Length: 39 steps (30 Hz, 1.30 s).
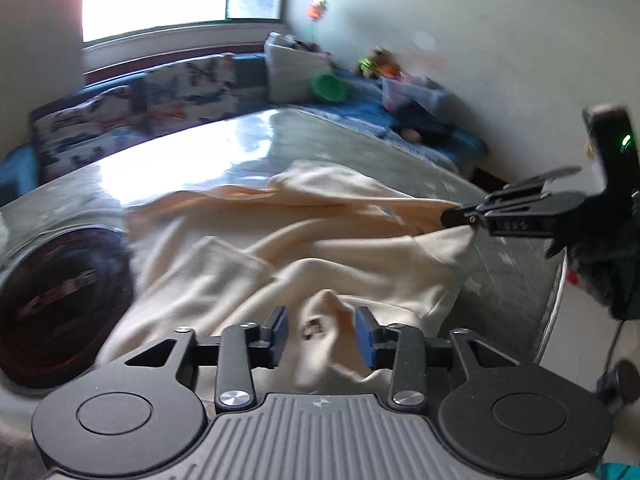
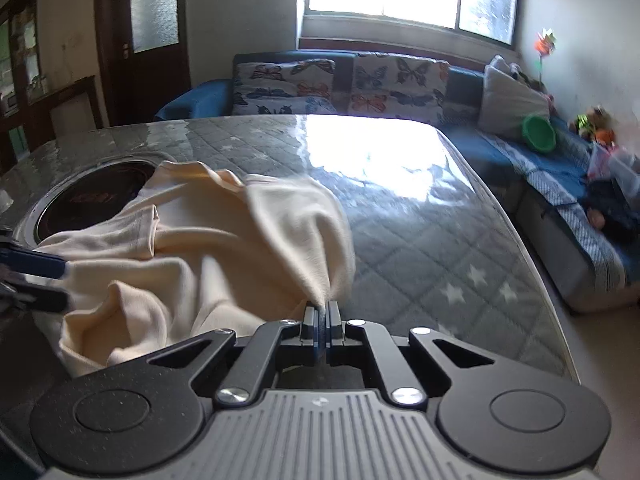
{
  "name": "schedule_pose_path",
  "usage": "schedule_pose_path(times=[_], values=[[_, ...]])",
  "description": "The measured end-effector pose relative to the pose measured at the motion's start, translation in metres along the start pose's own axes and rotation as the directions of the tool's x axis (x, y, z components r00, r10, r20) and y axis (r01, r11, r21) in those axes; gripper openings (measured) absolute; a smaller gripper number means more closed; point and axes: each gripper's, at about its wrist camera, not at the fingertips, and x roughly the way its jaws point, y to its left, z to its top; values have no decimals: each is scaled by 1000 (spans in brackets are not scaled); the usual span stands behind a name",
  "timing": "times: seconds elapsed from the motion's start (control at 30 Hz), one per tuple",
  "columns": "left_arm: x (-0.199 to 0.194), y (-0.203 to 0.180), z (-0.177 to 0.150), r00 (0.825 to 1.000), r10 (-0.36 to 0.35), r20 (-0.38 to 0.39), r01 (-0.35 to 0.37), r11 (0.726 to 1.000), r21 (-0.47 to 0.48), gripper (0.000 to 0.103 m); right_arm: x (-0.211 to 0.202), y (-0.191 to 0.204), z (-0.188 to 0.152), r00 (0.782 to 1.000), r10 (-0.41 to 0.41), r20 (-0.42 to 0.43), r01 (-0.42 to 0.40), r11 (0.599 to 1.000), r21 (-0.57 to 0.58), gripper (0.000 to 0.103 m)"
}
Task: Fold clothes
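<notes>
A cream garment [image 1: 320, 240] lies crumpled on the grey quilted table [image 1: 360, 136]. In the left wrist view my left gripper [image 1: 322, 332] stands open, a raised fold of the cloth with a small dark label between its blue pads [image 1: 280, 330], which do not press on it. My right gripper [image 1: 452, 218] comes in from the right, shut on an edge of the garment and holding it taut. In the right wrist view that gripper [image 2: 321, 312] pinches the cream garment [image 2: 224, 248], while the left gripper [image 2: 60, 280] shows at the left edge beside the cloth.
A round dark inset [image 2: 96, 200] sits in the table [image 2: 420, 240], partly under the garment. Behind are a blue sofa with butterfly cushions [image 2: 340, 84], a green bowl [image 2: 540, 132], toys and a window. The table's right edge [image 2: 552, 300] drops to the floor.
</notes>
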Motion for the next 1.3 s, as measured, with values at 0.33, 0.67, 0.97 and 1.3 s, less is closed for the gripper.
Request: schedule_pose_path(times=[0.33, 0.67, 0.97, 1.3], values=[[35, 4, -2, 998, 42, -46, -41, 998, 37, 4, -6, 0, 4, 1000, 9, 15, -9, 999, -31, 22], [-22, -1, -20, 998, -63, -7, 64, 993, 95, 4, 40, 49, 40, 996, 89, 10, -85, 972, -220, 35], [-10, -12, -42, 992, -94, -84, 104, 986, 128, 4, 87, 70, 38, 994, 75, -75, -93, 952, -291, 35], [-1, -9, -43, 991, -97, -96, 108, 987, 123, 4, 88, 84, 45, 995, 94, -30, -98, 952, -289, 43]])
